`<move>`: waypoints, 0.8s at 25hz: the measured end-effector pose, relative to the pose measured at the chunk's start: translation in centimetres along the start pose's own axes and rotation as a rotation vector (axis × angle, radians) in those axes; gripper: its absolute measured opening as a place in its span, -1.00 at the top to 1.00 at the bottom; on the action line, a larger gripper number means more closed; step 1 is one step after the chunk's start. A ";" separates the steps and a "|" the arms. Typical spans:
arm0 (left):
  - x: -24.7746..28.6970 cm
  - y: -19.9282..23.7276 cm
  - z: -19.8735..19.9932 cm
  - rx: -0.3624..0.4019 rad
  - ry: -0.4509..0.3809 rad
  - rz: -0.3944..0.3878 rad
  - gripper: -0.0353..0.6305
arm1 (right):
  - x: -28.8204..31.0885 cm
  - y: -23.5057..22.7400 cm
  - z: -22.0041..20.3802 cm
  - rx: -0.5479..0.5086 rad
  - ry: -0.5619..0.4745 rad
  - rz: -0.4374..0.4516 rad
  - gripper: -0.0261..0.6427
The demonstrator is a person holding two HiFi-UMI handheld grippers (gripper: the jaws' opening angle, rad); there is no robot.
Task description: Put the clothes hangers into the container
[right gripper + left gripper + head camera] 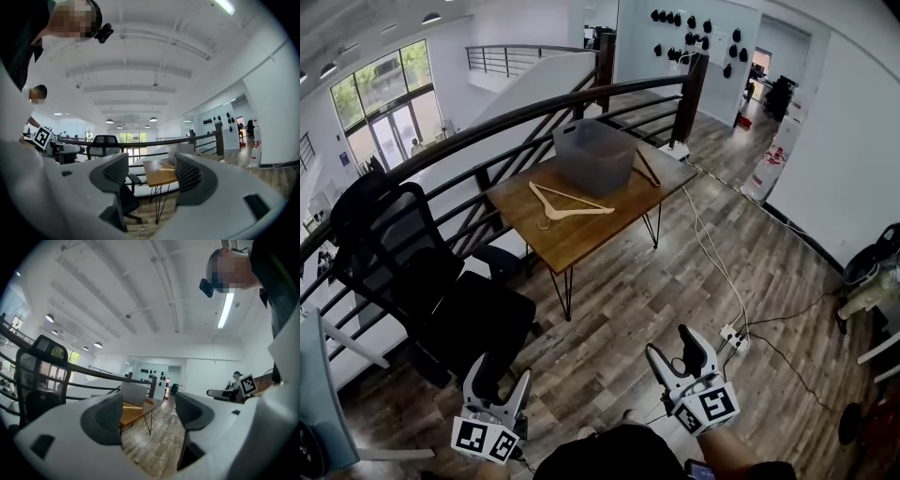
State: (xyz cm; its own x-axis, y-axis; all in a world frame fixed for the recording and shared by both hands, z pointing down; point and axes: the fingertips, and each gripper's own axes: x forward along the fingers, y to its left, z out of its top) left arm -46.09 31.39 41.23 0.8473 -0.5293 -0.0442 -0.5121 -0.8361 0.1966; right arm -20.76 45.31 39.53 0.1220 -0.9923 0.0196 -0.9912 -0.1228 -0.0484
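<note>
My left hand-held gripper (500, 375) and right hand-held gripper (670, 345) gape wide and empty, well short of the counter (581, 239); I should step closer, then pinch the hanger (567, 206) beside the container (595, 155).

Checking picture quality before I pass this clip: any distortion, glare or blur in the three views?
Head view: wide-angle bend in the railing, even daylight, the hanger sharp. Left gripper view: fisheye circle with black corners, the ceiling strip light blown out white. Right gripper view: same black corners, the far windows bright but not glaring.
</note>
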 end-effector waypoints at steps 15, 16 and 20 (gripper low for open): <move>3.6 3.1 -0.9 0.015 0.028 0.038 -0.12 | 5.6 -2.9 -2.5 0.004 0.097 0.011 0.07; 4.2 3.4 -1.0 0.017 0.026 0.049 -0.12 | 6.3 -3.6 -2.8 0.007 0.097 0.016 0.07; 7.9 3.9 -0.9 0.036 0.024 0.073 -0.12 | 9.2 -6.9 -3.1 0.022 0.077 0.024 0.08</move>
State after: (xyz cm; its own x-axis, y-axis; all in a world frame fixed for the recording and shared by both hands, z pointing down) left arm -41.32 24.07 42.51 0.8101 -0.5862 -0.0076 -0.5773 -0.8000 0.1633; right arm -12.93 37.09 43.13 0.0927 -0.9911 0.0950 -0.9924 -0.0997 -0.0717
